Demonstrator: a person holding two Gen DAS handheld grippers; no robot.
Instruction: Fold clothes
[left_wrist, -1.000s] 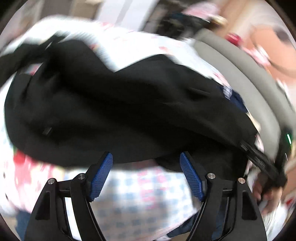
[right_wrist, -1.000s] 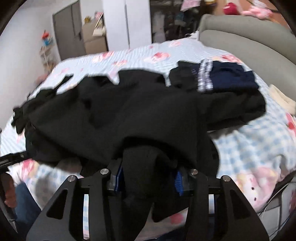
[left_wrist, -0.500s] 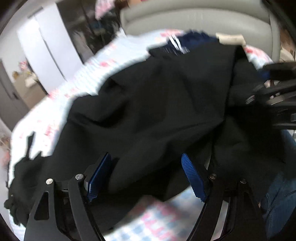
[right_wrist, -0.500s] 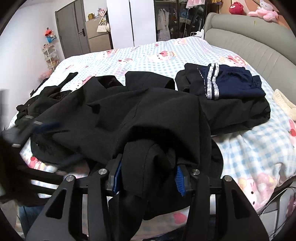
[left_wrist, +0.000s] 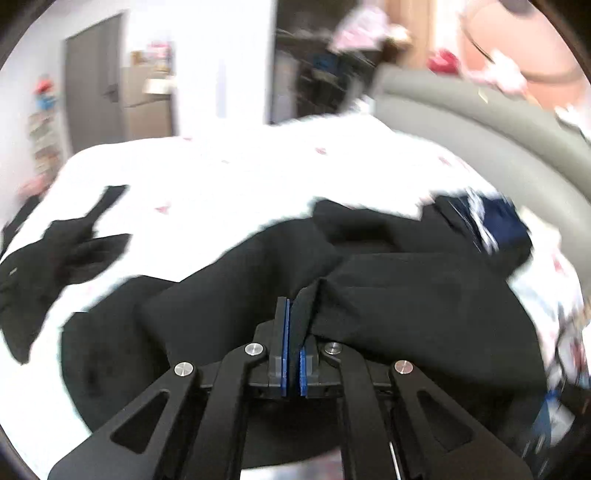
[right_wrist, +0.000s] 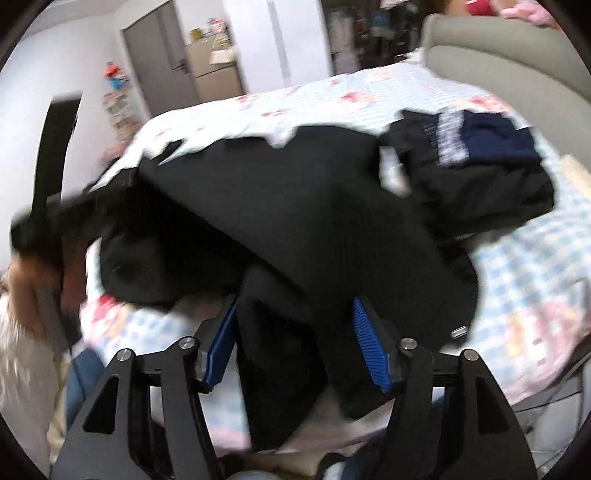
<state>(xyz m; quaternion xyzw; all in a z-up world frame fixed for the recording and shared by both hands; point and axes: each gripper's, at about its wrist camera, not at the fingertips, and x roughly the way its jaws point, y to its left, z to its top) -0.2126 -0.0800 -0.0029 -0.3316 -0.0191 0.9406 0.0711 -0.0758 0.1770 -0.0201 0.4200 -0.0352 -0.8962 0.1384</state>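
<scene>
Checked bedding covers the bed (right_wrist: 535, 266) under a big black garment (right_wrist: 314, 221), sprawled across the near side. My left gripper (left_wrist: 293, 332) is clamped on a ridge of its cloth; the jaws just snapped together there. My right gripper (right_wrist: 295, 343) has been opening, its pads (right_wrist: 369, 347) standing apart with a hanging fold between them, seemingly unpressed. From both grippers the garment runs ahead and lies crosswise; I judge the left hand leads.
</scene>
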